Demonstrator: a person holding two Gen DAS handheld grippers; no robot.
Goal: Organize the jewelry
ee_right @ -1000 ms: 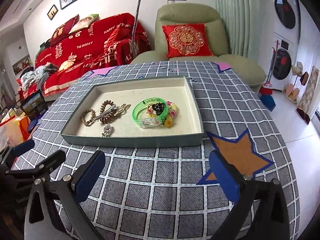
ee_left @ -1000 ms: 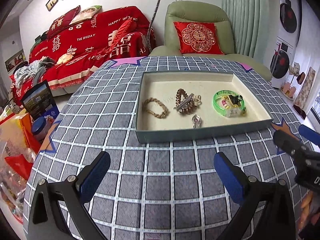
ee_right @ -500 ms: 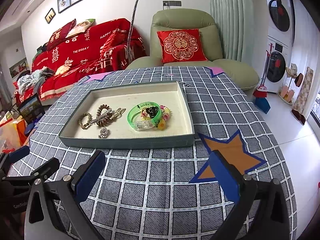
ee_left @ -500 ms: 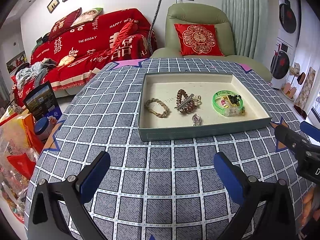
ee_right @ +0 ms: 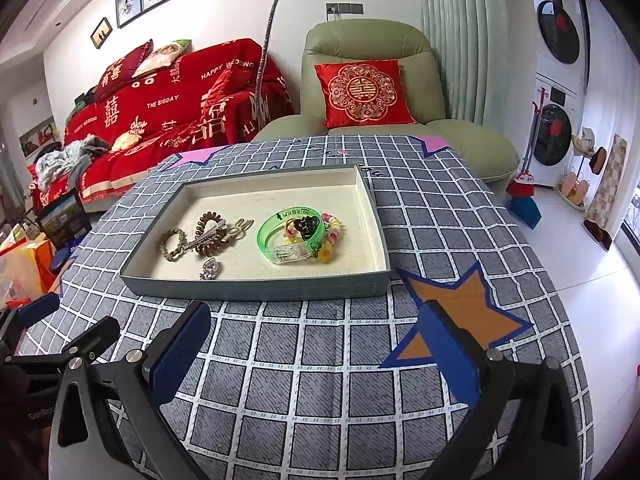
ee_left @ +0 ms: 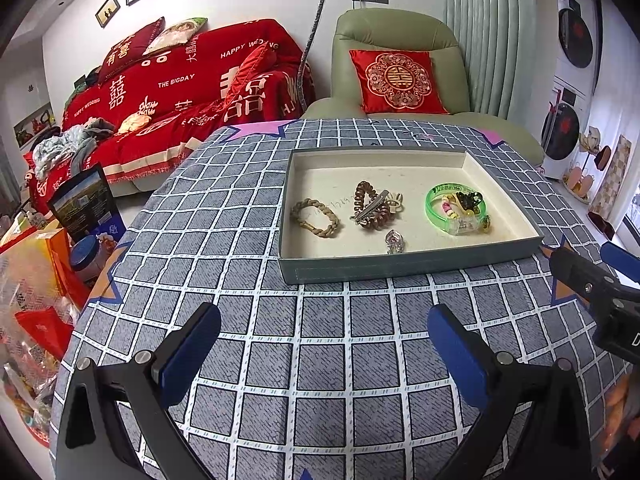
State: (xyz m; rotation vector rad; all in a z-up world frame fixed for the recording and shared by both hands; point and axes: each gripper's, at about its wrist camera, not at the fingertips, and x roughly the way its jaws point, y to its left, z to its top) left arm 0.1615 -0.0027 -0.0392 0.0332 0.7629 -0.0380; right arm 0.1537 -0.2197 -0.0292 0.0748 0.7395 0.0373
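The left gripper (ee_left: 324, 344) hangs above the checked tablecloth (ee_left: 224, 216) with its blue pads spread wide and nothing between them. The right gripper (ee_right: 316, 344) is the same: fingers apart, empty, over the cloth beside an orange star patch (ee_right: 460, 312). Both sit on the near side of the tray (ee_left: 400, 268), well short of its near wall.

By the look of it no piece is in hand, so this is either the very start of sorting or a pause between picks. The next move calls for one gripper to reach over the near wall and come down narrow on a single small item without dragging its neighbours.

The tray is a shallow grey box with a cream lining and no dividers. In it, from left to right, lie a braided bracelet (ee_left: 316, 218), a brown coil hair tie (ee_left: 370, 206) with a metal clip across it, and a green bangle (ee_left: 436, 210) around a tangle of coloured bits, perhaps beads and a dark clip. A small silver charm (ee_left: 394, 240) lies near the front wall.
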